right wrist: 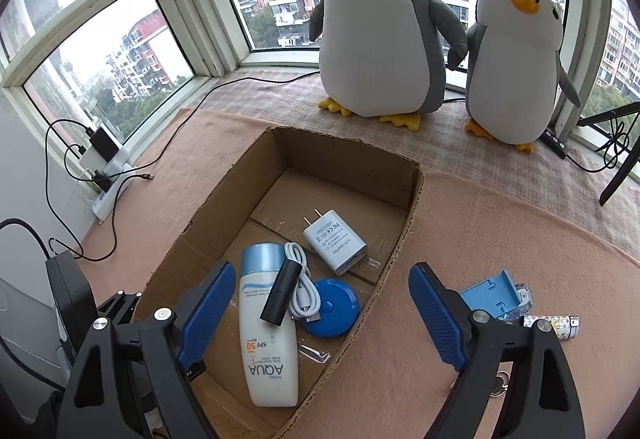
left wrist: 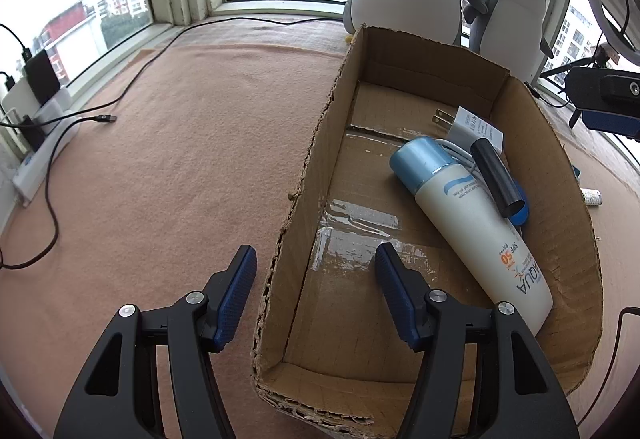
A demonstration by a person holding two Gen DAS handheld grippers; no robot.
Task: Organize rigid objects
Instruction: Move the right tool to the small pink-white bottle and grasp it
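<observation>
Right gripper (right wrist: 320, 303) nearest: fingers spread wide, nothing held, straddling the right wall of the cardboard box (right wrist: 412, 199), prob. between pickups. Left gripper (left wrist: 316, 279) likewise wide, empty, straddling the box's left wall. In box, 5 items: 1 sunscreen bottle (right wrist: 268, 343), 1 black tube (right wrist: 281, 291) lying on it, 1 white cable (right wrist: 300, 279), 1 blue disc (right wrist: 334, 313), 1 charger (right wrist: 335, 241). Outside, right of box: 1 blue stand (right wrist: 490, 293), 1 patterned tube (right wrist: 554, 325), likely next to go in.
</observation>
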